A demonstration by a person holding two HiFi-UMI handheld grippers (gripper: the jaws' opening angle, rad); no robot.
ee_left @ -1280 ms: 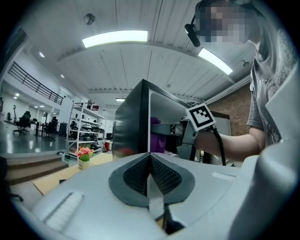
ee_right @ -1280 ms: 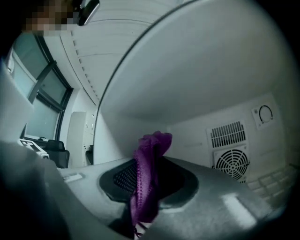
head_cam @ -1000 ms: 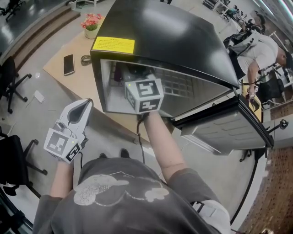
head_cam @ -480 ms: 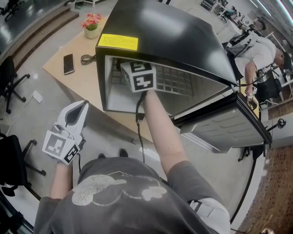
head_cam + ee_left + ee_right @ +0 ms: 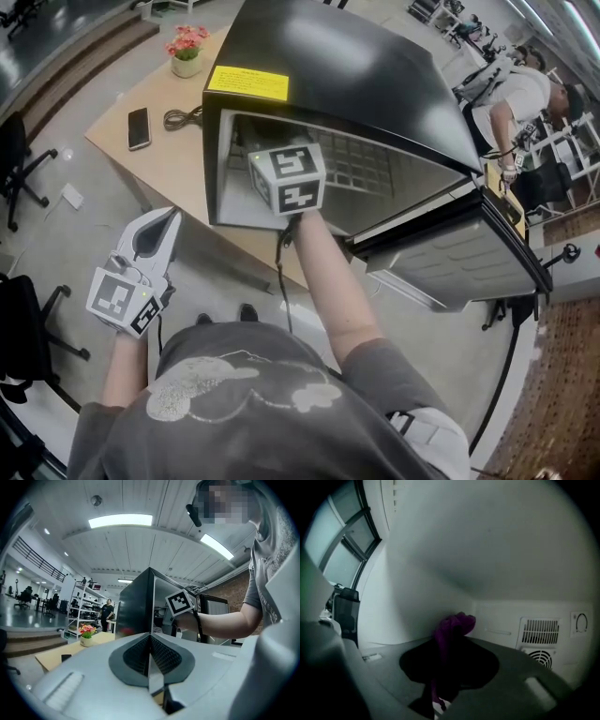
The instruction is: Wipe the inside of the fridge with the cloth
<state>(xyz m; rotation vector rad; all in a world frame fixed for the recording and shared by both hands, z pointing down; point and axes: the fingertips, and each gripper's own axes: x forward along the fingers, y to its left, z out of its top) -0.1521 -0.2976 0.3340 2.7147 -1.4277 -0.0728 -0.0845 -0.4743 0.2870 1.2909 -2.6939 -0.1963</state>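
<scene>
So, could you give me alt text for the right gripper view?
A hand-held gripper pinches a purple cloth inside a white fridge. A vent grille sits on the back wall at the right.

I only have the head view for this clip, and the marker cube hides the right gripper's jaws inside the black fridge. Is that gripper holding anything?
Observer: Yes. The right gripper view shows the right gripper shut on a crumpled purple cloth.
Operator: Is the cloth against a surface?
Observer: It sits by the corner where the white inner side wall meets the back wall. I cannot confirm actual contact.
Operator: And the left gripper's jaws?
Observer: The left gripper has its jaws together with nothing between them, and it is outside the black fridge.
</scene>
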